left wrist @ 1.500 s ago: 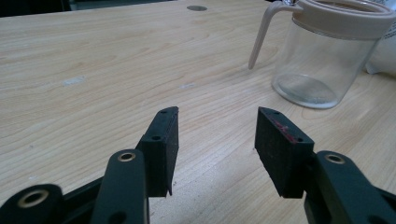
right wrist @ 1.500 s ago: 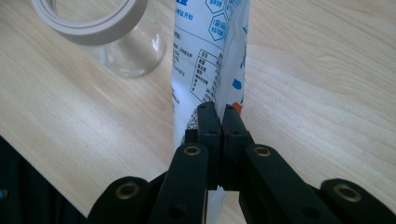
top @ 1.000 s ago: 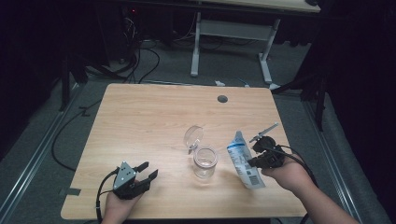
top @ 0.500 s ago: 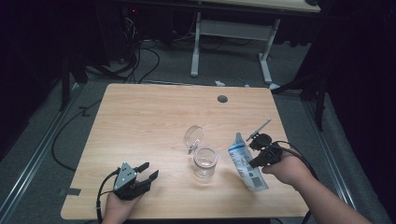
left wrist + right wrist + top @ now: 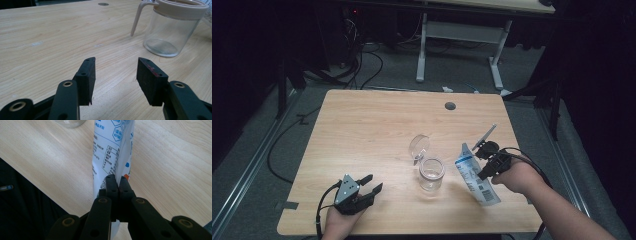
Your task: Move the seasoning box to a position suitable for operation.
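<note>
Right hand-held gripper (image 5: 117, 185) pinching pouch (image 5: 112, 150) edge

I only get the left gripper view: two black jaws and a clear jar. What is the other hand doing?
Observer: The right gripper pinches a white and blue pouch beside the jar.
Operator: Is the pouch over the jar?
Observer: No, it is held tilted just to the jar's right, above the table.
Operator: Is the jar closed?
Observer: No, its hinged lid stands flipped open behind it.
</note>
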